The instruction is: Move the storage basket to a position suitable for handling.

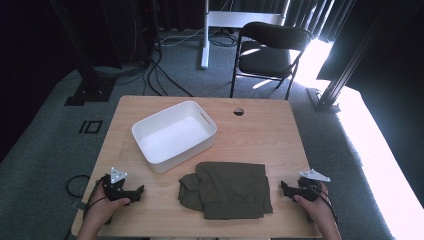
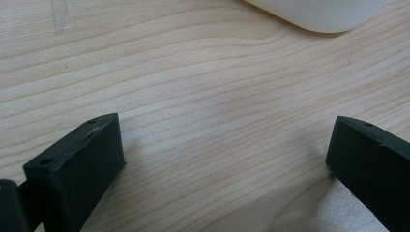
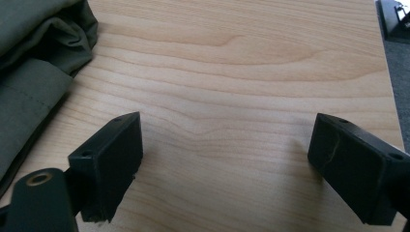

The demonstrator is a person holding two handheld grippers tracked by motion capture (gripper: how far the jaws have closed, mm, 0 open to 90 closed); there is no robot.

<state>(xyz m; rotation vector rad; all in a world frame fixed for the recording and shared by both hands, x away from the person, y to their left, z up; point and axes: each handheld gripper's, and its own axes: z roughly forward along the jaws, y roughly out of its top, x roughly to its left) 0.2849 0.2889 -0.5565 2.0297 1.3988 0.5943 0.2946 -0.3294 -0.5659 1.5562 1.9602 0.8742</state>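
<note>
Folded garment (image 1: 227, 190) near edge; white bin (image 1: 174, 135) just behind.

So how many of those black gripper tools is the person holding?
2: the left gripper at the table's near left corner, the right gripper near right, beside the green cloth.

Left hand (image 1: 102, 205) grips left claw (image 1: 138, 192) low at the near-left worktop (image 1: 260, 130) corner, jaws pointing inward, spread wide, nothing between them. Right hand (image 1: 315, 202) grips right claw (image 1: 283, 188) at the near-right edge, jaws pointing inward, likewise wide apart and empty. Forearms enter from the bottom edge.
</note>
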